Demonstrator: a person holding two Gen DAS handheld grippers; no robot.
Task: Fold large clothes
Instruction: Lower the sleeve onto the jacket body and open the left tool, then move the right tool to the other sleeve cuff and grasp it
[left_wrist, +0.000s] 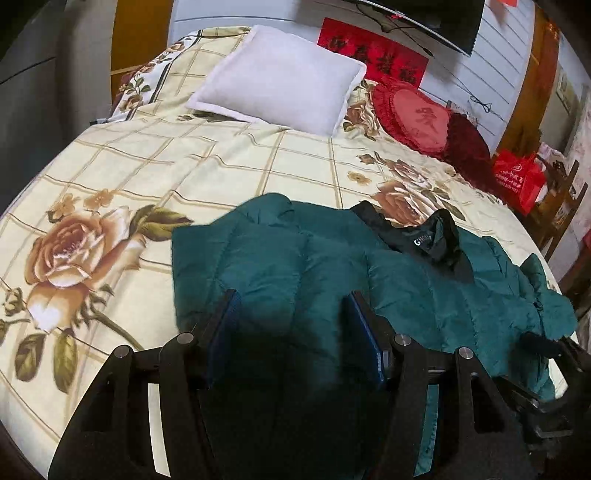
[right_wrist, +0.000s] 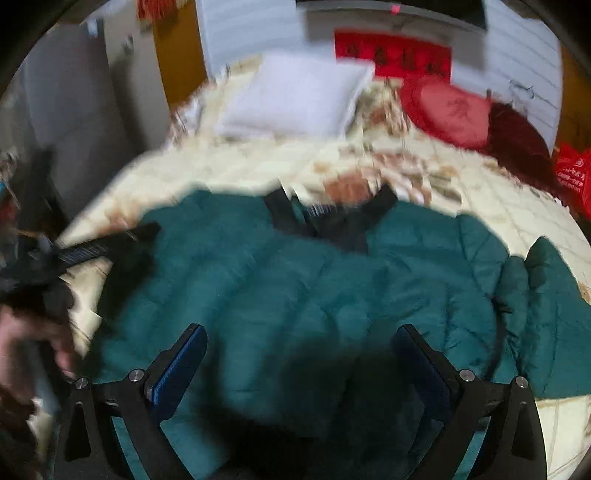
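Observation:
A teal puffer jacket (left_wrist: 332, 266) with a black collar (left_wrist: 424, 240) lies spread on the floral bedspread (left_wrist: 147, 166), collar toward the pillows. My left gripper (left_wrist: 291, 299) is open just above the jacket's left part, nothing between its fingers. In the blurred right wrist view the jacket (right_wrist: 314, 277) fills the middle. My right gripper (right_wrist: 299, 332) is open above its lower middle and holds nothing. The left gripper (right_wrist: 110, 243) shows there at the jacket's left edge. One sleeve (right_wrist: 546, 295) lies bunched at the right.
A white pillow (left_wrist: 280, 77) and a red heart cushion (left_wrist: 410, 110) lie at the head of the bed. A red bag (left_wrist: 517, 177) sits on a wooden chair to the right. A grey wardrobe (left_wrist: 37, 74) stands on the left.

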